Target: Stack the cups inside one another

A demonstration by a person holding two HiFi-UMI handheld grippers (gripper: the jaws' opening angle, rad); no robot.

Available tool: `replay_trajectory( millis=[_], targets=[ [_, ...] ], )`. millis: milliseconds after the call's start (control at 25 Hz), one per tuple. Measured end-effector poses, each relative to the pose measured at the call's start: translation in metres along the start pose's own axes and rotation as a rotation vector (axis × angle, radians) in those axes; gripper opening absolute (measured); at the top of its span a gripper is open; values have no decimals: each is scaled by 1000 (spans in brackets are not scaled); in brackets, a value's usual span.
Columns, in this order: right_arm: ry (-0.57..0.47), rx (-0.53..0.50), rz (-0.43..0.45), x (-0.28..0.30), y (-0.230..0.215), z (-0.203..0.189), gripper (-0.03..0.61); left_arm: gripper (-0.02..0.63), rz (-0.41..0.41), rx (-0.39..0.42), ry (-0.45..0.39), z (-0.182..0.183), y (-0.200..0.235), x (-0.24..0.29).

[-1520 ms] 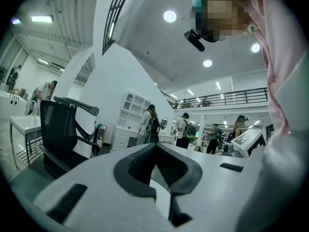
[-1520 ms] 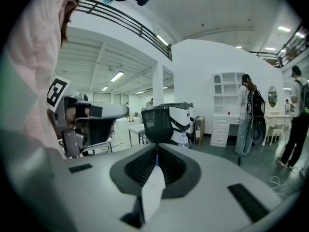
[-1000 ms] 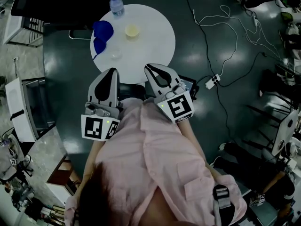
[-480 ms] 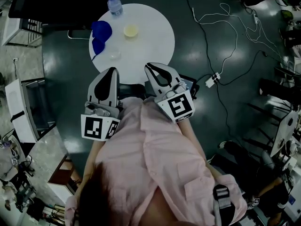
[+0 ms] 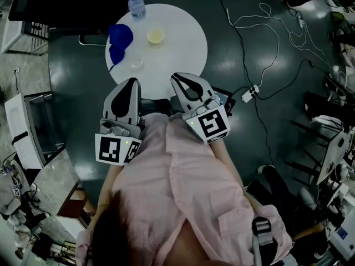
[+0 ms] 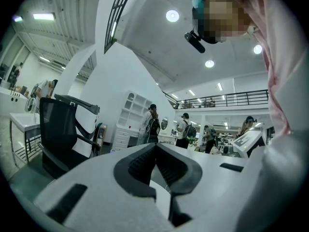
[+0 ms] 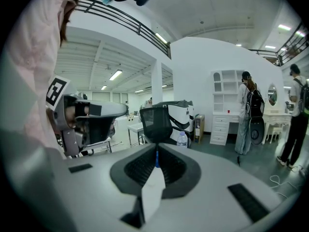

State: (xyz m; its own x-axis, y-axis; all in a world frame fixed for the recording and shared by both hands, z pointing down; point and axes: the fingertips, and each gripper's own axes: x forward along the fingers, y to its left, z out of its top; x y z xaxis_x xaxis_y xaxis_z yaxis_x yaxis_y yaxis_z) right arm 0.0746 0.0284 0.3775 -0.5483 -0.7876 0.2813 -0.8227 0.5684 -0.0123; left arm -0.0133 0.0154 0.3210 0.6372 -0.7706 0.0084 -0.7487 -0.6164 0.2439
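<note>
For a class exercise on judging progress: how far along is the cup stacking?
Done: nothing clearly nested; blue cups lie together at the left edge of the table, yellow cup and clear cup stand apart. In hand: nothing; left gripper and right gripper are shut, empty, away from the cups. Left: all the stacking.

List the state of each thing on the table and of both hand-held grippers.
left hand-held gripper: shut, empty, short of the table.
right hand-held gripper: shut, empty.
blue cups: two, touching, at the table's left edge.
yellow cup: upright, alone, not stacked.
clear cup: alone, not stacked.
water bottle: upright, capped.
</note>
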Motion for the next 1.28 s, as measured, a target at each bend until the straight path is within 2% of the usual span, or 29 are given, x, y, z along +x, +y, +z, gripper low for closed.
replay_trajectory(
  millis=[640,800,1000,1200,1280],
  targets=[
    [55,1,18,49,12,16,38,17,9,-39,-24,25,53,-7],
    [120,-10,-2,75,8,10,38,18,26,-48,-19,32,75,-12],
    [208,-27,16,112,5,-5,40,17,31,-34,-11,35,95,-14],
    [291,-43,12,145,-3,-29,40,17,33,-28,-30,40,113,-15],
    [327,-42,19,157,-6,-40,41,17,31,-37,-13,39,117,-11]
  ],
)
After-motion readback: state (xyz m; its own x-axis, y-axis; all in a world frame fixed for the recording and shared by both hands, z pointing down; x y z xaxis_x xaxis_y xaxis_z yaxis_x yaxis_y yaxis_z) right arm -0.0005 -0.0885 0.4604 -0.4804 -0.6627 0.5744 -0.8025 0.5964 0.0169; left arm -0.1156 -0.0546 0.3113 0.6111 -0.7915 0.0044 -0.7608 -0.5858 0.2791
